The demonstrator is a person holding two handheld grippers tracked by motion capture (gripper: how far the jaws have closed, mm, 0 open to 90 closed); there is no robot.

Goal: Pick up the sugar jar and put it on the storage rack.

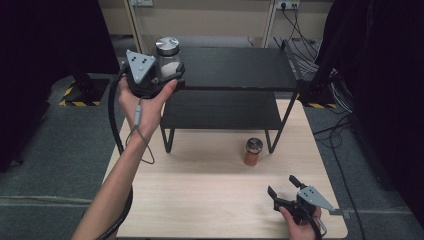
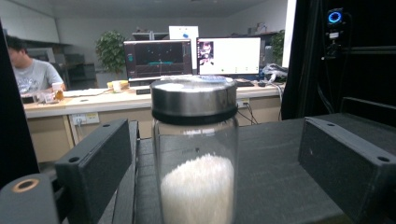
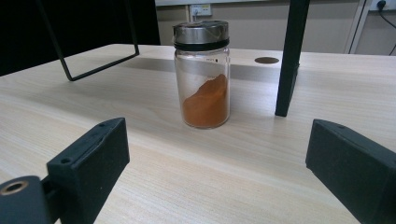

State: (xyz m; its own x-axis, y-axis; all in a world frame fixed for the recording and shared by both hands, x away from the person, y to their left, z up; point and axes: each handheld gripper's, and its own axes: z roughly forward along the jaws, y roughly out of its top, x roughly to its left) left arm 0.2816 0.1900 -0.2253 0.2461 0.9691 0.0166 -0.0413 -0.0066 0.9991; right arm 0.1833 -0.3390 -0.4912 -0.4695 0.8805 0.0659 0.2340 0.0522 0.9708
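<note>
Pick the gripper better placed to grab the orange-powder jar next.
Right. The right gripper sits open on the wooden table, aimed at the glass jar of orange powder. The left gripper is up at the black shelf around the white-powder jar.

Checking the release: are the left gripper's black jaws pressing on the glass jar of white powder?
No: in the left gripper view the left gripper stands open, gaps showing either side of the glass jar of white powder.

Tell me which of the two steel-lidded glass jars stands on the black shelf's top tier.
The glass jar of white powder, between the open left gripper jaws. The orange-powder jar stands on the wooden table.
</note>
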